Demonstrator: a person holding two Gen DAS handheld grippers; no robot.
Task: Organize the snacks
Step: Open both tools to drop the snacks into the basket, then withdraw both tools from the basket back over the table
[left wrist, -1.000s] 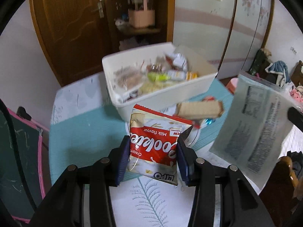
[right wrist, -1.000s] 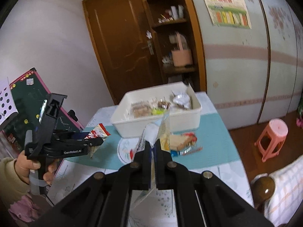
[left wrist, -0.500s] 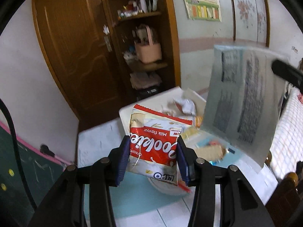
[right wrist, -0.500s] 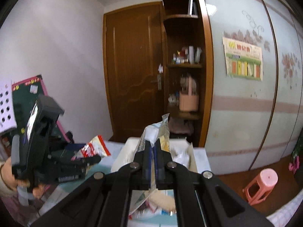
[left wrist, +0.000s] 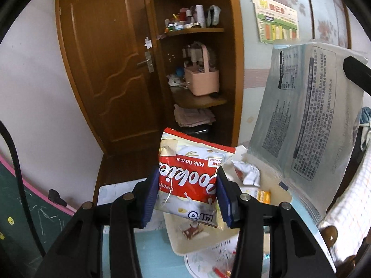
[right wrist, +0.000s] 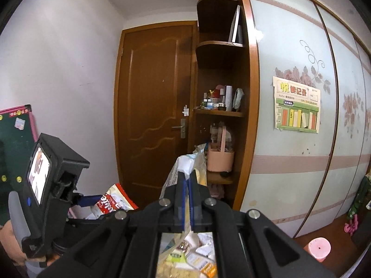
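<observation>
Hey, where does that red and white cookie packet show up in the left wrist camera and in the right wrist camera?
Left wrist view: the cookie packet sits low at centre, upside down, clamped in the left gripper.
Right wrist view: it shows at lower left, poking out past the left gripper.
Shared landmark: the pink basket on the corner shelf by the brown door.

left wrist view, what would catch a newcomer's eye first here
The red and white cookie packet stands out first, upside down and pinched in the left gripper at the centre. At the right hangs a large clear bag covered in printed text, held up by the right gripper above the white bin of snacks.
</observation>
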